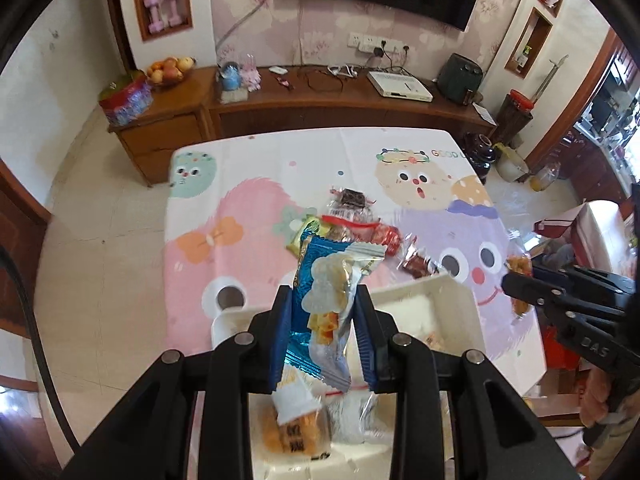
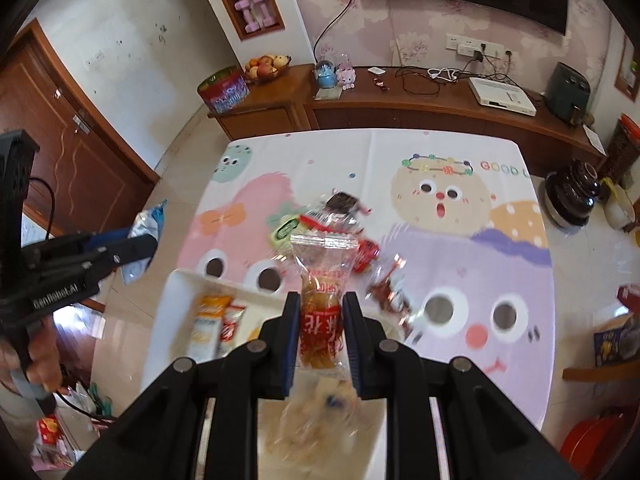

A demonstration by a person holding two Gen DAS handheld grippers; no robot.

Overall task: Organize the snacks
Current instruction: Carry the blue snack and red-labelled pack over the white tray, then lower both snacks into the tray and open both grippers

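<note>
While both lift, each claw [image 1: 322, 320] pinches a snack packet [image 1: 328, 280].

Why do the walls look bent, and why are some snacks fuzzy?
Both views: fisheye lenses bow the walls and darken the corners. Left wrist view: the blue snack packet in the left gripper is fairly sharp, the tray's contents smeared. Right wrist view: the red-printed clear packet reads clearly, the pale snack beneath is blurred.

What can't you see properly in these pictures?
- Left wrist view: the white tray is partly covered by the left gripper and its blue snack packet.
- Right wrist view: the snacks below the right gripper are blurred.
- Both views: writing on the loose snacks on the table is too small to read.
</note>
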